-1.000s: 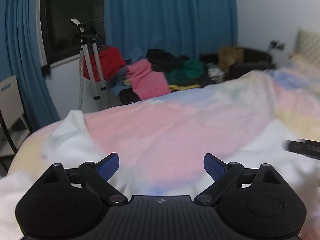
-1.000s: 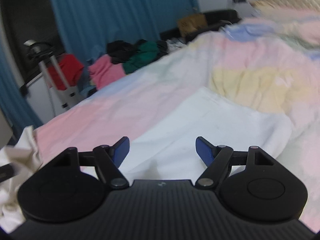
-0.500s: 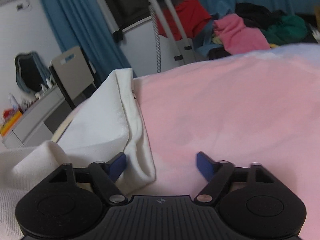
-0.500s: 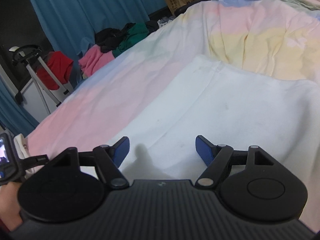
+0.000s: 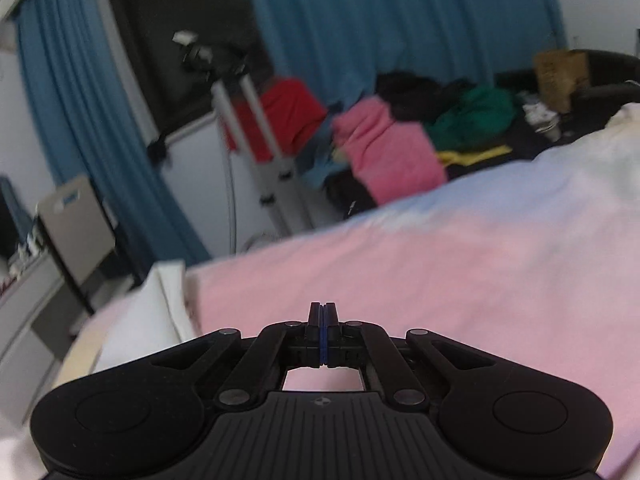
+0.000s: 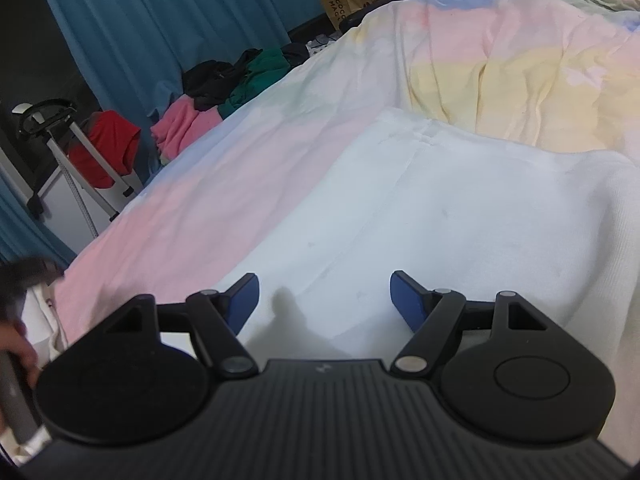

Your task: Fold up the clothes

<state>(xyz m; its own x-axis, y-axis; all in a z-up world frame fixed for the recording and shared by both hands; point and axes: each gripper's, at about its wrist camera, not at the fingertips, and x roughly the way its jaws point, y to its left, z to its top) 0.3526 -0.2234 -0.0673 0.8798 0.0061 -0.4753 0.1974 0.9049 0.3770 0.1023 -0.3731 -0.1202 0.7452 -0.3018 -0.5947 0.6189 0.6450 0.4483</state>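
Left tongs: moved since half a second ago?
Yes. The left tongs swung right: the white garment slid from under them to their left. They have just closed, pads together, no cloth visible between.

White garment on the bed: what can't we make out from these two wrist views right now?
- Left wrist view: white garment motion-blurred, mostly hidden behind the left gripper body. Pads meet; no cloth shows between them.
- Right wrist view: garment's near edge hidden under the open right gripper; its right side cut by the frame.
- Right wrist view: hand at the left edge blurred and cropped.
- Garment type: unclear.
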